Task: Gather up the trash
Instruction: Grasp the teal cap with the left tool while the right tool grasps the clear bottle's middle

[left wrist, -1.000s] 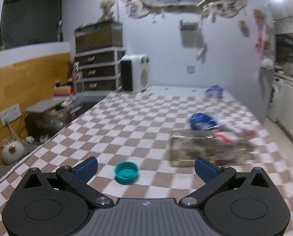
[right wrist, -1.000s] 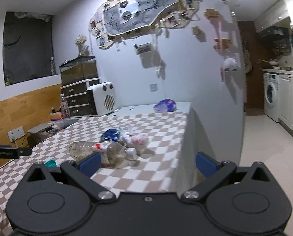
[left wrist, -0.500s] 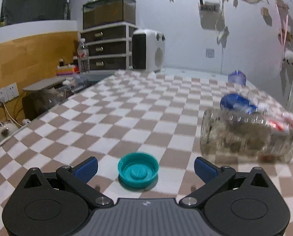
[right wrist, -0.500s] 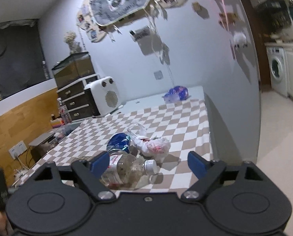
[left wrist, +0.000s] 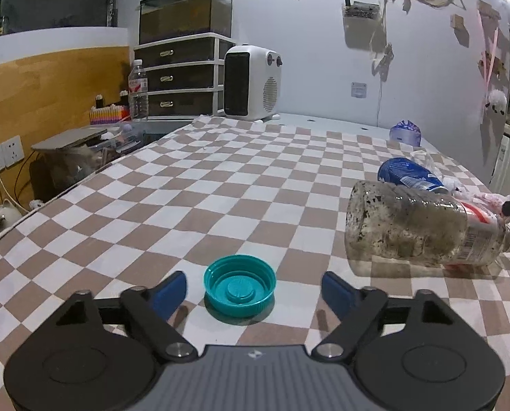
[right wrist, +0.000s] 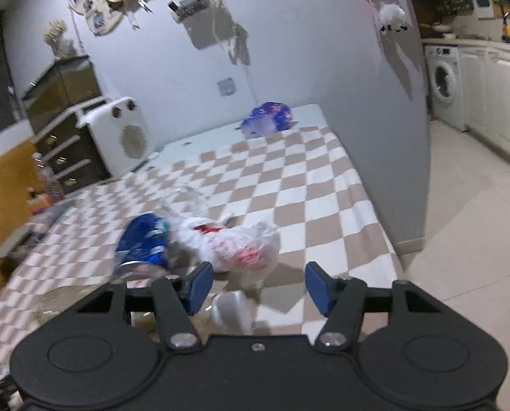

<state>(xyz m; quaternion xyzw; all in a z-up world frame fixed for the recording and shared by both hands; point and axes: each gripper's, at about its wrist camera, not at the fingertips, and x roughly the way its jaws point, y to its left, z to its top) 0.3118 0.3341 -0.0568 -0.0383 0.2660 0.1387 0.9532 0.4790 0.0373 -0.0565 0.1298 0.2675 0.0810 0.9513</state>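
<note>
Teal cap [left wrist: 239, 285] now closer between narrower left hand-held gripper [left wrist: 254, 290] fingers.

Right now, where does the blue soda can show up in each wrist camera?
Left wrist view: the blue soda can lies on its side at right, just beyond the dirty plastic bottle.
Right wrist view: the can sits left of centre, blurred, beside the white plastic bag.
Shared landmark: the white fan heater by the wall.
</note>
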